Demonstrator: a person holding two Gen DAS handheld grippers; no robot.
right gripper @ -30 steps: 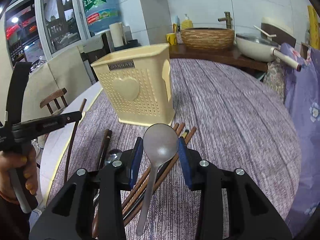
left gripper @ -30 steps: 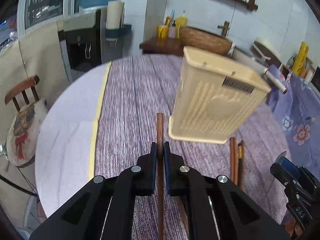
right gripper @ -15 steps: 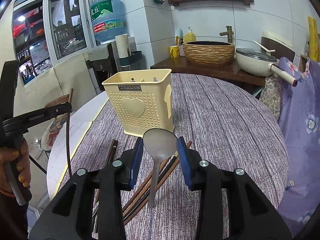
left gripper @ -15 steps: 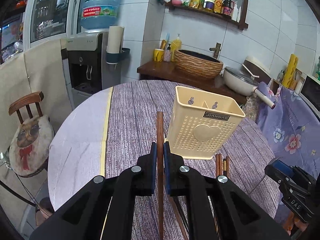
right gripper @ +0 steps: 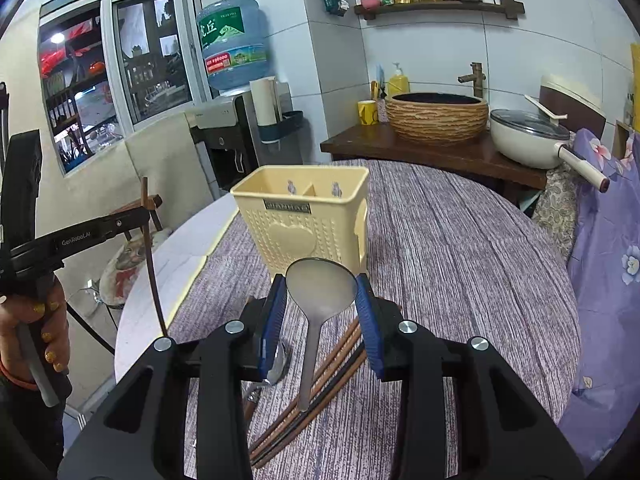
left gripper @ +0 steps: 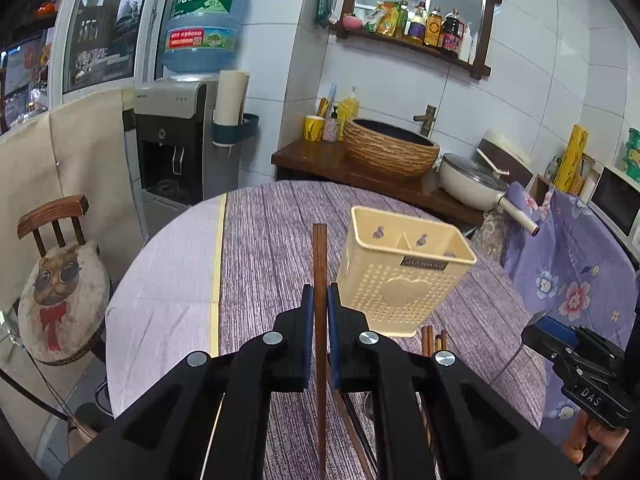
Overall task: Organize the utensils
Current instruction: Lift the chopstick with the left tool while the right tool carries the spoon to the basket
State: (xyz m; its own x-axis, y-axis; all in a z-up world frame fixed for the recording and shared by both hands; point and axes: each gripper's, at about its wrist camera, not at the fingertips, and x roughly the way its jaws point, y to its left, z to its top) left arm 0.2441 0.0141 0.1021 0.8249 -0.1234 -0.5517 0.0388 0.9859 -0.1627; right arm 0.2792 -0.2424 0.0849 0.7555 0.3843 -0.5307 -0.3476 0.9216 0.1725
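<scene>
The left gripper (left gripper: 318, 312) has its jaws clamped on a dark brown wooden chopstick (left gripper: 319, 264); the right gripper (right gripper: 321, 312) holds a grey metal spoon (right gripper: 320, 292) across its bowl. Both are lifted off the bench (right gripper: 460, 248). Loading seems next: each needs lowering into the cream perforated plastic holder (right gripper: 304, 220) at frame centre, one per compartment.

The chopstick (left gripper: 320, 264) looks like dark, matt wood. The holder (left gripper: 400, 280) is cream plastic, smooth, its walls perforated with small holes. The spoon (right gripper: 320, 292) is dull grey metal with a soft sheen. A woven, streaky purple cloth (right gripper: 460, 248) covers the worktop. Both tongs (left gripper: 319, 316) (right gripper: 320, 316) are matt black plastic with blue pads
</scene>
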